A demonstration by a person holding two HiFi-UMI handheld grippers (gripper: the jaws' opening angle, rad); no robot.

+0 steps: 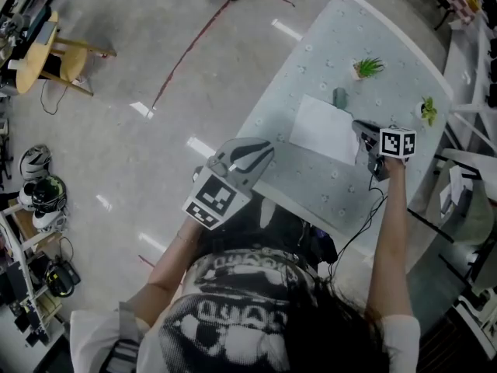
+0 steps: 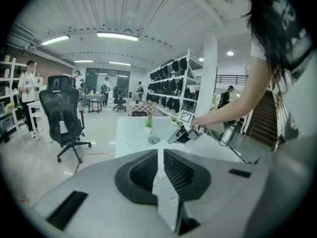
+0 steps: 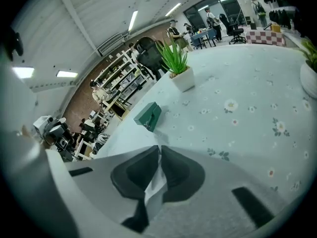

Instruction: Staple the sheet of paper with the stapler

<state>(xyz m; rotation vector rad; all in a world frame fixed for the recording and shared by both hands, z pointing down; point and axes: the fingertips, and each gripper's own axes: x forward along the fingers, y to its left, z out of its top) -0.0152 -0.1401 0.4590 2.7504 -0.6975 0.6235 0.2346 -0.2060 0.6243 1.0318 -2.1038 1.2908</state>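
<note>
Right claw (image 3: pixel 159 150) pinches the right edge of the sheet of paper (image 1: pixel 322 128) on the bench (image 1: pixel 373 45), stapler (image 1: pixel 340 97) just above it; left claw (image 2: pixel 158 151) is closed, empty.

Even overhead light, fisheye-warped edges

Your left gripper (image 1: pixel 265 149) sits low on your left side, pointing forward and slightly down. Its jaws are drawn together with nothing between them. Your left forearm (image 1: pixel 167 266) is bent and close to your body, with the gripper's marker cube (image 1: pixel 211 200) facing up. Your right arm (image 1: pixel 388 239) is stretched almost straight ahead. Your right gripper (image 1: pixel 359 127) tilts steeply down from it, its cube (image 1: pixel 397 142) on top. Its jaws are pinched on the edge of the sheet (image 1: pixel 322 128), one pad on each side.
</note>
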